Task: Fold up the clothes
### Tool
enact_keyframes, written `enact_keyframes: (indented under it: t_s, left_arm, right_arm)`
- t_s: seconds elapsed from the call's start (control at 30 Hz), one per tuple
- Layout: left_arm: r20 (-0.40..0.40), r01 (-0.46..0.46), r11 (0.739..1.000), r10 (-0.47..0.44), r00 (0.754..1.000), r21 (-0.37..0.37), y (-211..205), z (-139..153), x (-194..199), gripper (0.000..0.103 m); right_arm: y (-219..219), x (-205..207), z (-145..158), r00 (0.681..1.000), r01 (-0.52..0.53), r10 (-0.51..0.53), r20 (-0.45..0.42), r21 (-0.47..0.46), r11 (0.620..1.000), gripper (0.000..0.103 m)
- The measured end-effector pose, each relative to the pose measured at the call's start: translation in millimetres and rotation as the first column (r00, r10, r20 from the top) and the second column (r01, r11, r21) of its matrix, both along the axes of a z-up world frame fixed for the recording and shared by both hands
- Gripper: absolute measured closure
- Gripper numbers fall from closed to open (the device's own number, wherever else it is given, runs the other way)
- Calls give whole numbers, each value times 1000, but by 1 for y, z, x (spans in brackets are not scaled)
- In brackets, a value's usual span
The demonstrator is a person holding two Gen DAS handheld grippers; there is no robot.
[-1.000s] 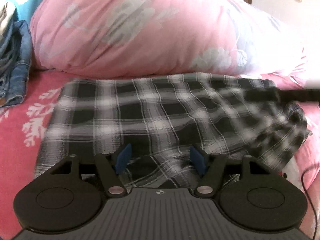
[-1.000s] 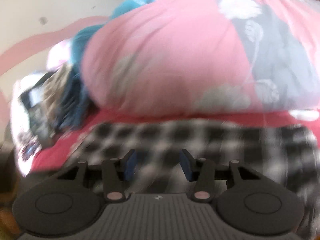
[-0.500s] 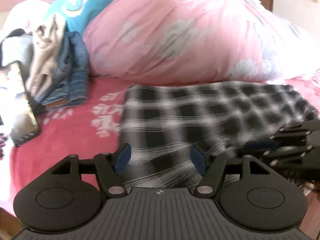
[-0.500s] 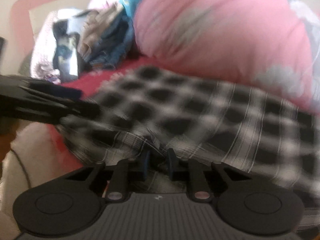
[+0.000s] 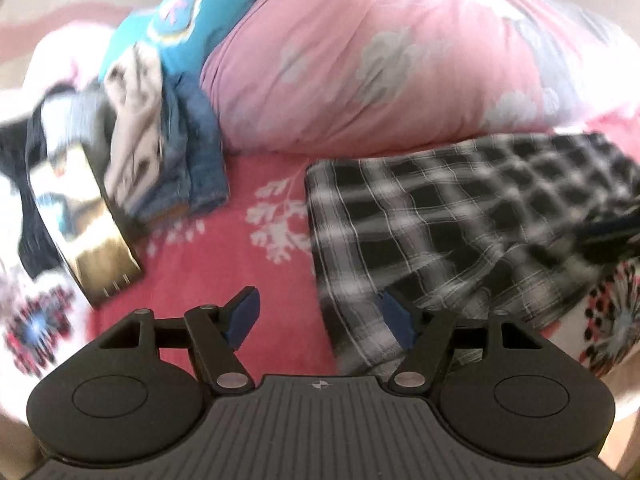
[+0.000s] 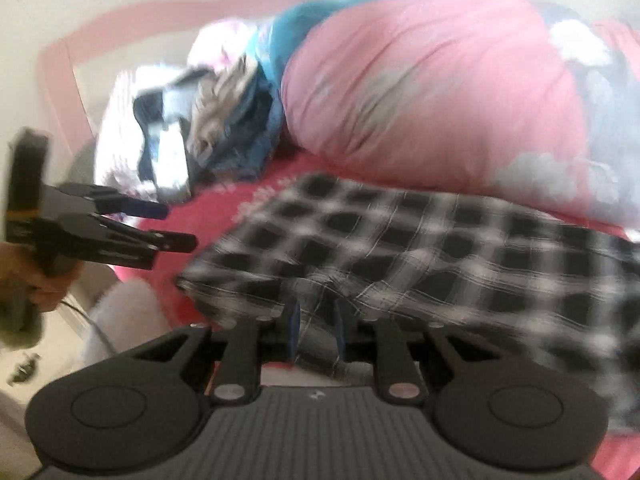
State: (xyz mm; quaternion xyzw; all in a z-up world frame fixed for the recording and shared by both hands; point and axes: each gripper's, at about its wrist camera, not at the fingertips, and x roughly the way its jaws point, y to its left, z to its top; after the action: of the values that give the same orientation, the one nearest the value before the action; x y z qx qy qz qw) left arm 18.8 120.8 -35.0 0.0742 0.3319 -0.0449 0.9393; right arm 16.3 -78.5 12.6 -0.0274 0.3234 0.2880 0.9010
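plaid garment lying on the pink bed below the pink duvet, already doubled into a rough rectangle, near edge rumpled. right tongs pinching that near edge; left tongs spread wide, empty. probably another fold and smoothing left, though blurred.

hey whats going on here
A person is folding a black-and-white plaid garment on a pink floral bedsheet, holding a gripper in each hand. The right gripper is pinched shut on the garment's near edge. The left gripper is open and holds nothing, beside the garment's left edge.
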Motion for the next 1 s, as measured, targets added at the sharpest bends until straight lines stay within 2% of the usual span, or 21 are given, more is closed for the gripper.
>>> enact_keyframes:
  t_s: [0.1,0.23,0.33,0.6,0.7,0.8,1.0]
  left_arm:
    - [42,-44,999,44,998,-6,1,-8,-2,35]
    - [56,-53,998,54,997,-16,1,-16,7,35]
    - [56,-45,998,47,997,-44,3,-20,15,35]
    - [-7,-84,984,84,996,-157,16,-35,25,35]
    - [-5,-85,980,85,996,-182,20,-38,21,35]
    - [-2,-77,976,78,997,-202,23,-42,19,34]
    - [3,-52,970,54,999,-239,32,-45,18,33]
  right_arm:
    - [24,17,-21,999,-27,30,37,-62,998,84]
    - [32,32,-47,1000,-26,26,-8,-75,997,84]
    - [33,36,-29,1000,-28,28,-10,-77,997,84]
    - [55,106,13,999,-34,34,-23,36,999,82]
    - [75,143,-8,994,-34,38,-101,41,999,82]
    - [96,166,-42,982,-53,45,-186,-37,998,82]
    - [107,185,-11,985,-59,52,-163,-35,998,82]
